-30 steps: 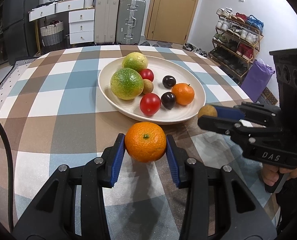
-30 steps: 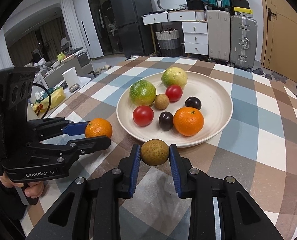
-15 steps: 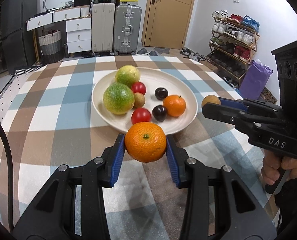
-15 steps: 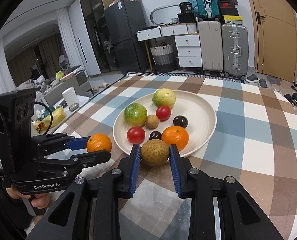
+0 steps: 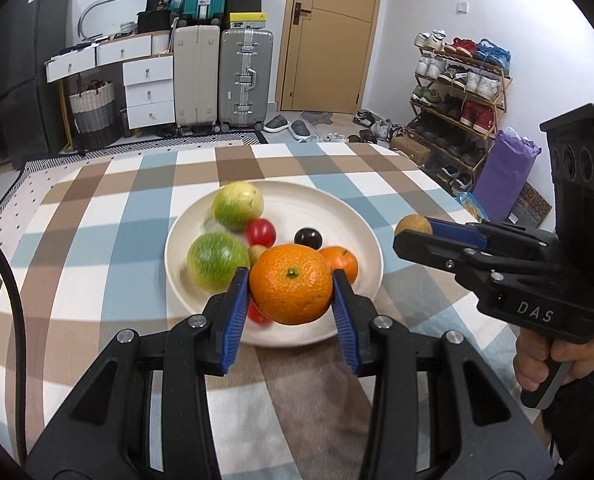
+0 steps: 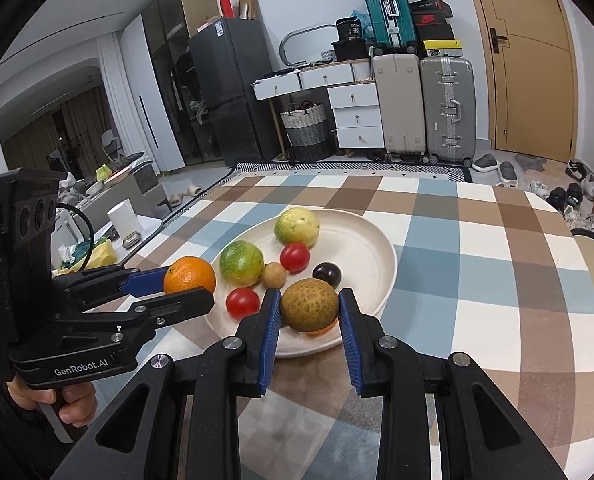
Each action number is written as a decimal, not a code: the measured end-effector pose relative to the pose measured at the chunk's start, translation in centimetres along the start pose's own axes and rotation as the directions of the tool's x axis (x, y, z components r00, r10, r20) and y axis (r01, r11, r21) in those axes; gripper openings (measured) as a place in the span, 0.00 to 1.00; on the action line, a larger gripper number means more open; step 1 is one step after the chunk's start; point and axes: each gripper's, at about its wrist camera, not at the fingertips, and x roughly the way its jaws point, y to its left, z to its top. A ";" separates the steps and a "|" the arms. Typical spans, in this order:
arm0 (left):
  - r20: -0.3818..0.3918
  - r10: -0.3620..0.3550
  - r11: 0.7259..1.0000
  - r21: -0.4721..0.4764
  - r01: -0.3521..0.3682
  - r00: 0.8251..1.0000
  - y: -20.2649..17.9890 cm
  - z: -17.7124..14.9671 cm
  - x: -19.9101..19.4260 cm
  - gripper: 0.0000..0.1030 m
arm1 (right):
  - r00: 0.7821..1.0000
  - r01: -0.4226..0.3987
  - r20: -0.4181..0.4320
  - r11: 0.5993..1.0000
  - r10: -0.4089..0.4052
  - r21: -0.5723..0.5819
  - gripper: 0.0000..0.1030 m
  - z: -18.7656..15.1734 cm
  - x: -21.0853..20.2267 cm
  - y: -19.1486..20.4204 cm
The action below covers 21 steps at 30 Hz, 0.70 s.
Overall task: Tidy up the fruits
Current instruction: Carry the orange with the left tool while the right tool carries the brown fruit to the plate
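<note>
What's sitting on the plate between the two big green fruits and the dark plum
In the right wrist view, a red tomato and a small brown fruit lie between the green fruits and the dark plum on the plate.

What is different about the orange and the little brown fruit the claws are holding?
The orange is bright orange and bigger; the brown fruit is dull tan and smaller. The orange sits in the left claw, the brown fruit in the right claw. Both are round, gripped and held above the table.
</note>
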 end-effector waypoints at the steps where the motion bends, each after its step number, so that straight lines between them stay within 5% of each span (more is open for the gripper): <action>1: 0.006 -0.001 1.000 0.002 0.001 1.000 0.0 0.2 0.1 0.36 | 1.000 0.003 0.001 1.000 -0.003 -0.001 0.29 0.2 0.1 -0.1; 21: -0.033 -0.005 1.000 0.027 0.006 0.999 0.0 2.3 4.6 0.36 | 0.999 0.028 -0.040 0.999 -0.027 0.019 0.29 1.7 4.1 -1.8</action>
